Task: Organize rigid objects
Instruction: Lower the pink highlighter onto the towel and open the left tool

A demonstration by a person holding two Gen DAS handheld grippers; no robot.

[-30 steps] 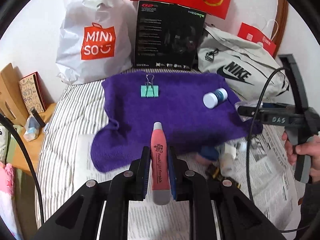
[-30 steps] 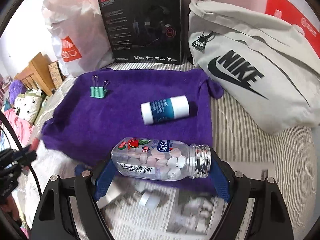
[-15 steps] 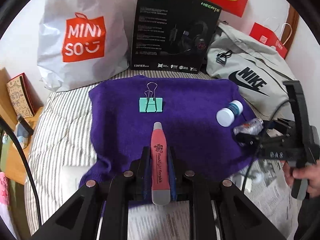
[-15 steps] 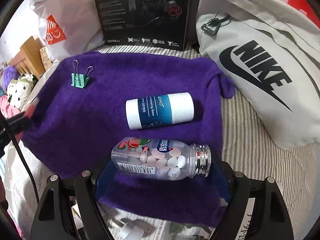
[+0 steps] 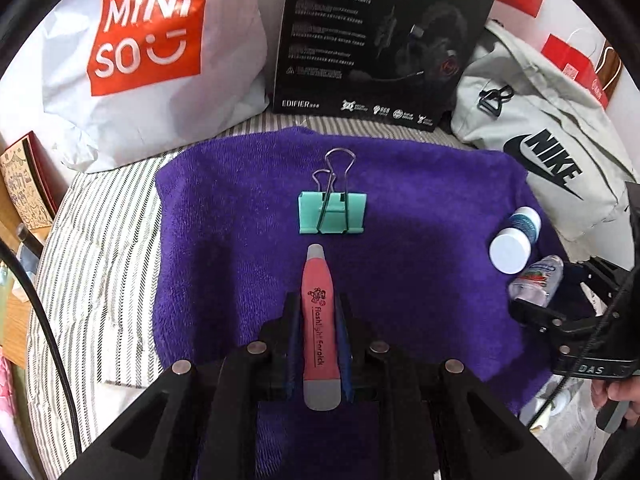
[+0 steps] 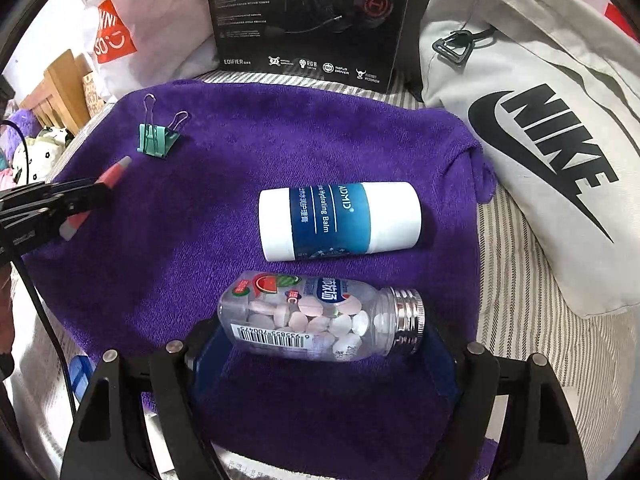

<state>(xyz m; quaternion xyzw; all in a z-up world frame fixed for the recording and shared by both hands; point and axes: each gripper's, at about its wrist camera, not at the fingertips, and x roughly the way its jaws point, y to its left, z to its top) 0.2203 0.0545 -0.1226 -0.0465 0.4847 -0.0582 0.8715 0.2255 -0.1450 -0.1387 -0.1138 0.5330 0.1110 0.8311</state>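
My left gripper (image 5: 317, 312) is shut on a pink flashlight pen (image 5: 318, 320) and holds it over the purple towel (image 5: 224, 248), its tip just short of a green binder clip (image 5: 332, 213). My right gripper (image 6: 320, 344) is shut on a clear candy bottle (image 6: 320, 320) with a silver cap, held lengthwise over the towel (image 6: 280, 136) just in front of a white and blue balm tube (image 6: 339, 221). The left view shows the tube (image 5: 514, 240), the bottle (image 5: 538, 280) and the right gripper (image 5: 560, 320) at the right. The right view shows the clip (image 6: 157, 140) and pen (image 6: 100, 196) at the left.
A Miniso bag (image 5: 148, 52), a black headset box (image 5: 380, 40) and a grey Nike bag (image 5: 552, 152) stand behind the towel. Striped bedding (image 5: 100, 248) lies to the left. Newspaper (image 5: 568, 432) with small items lies at the front right. A blue item (image 6: 80, 372) lies at the towel's front-left edge.
Both grippers have moved forward over the towel with their loads. The pen has closed in on the binder clip and the bottle has closed in on the balm tube.
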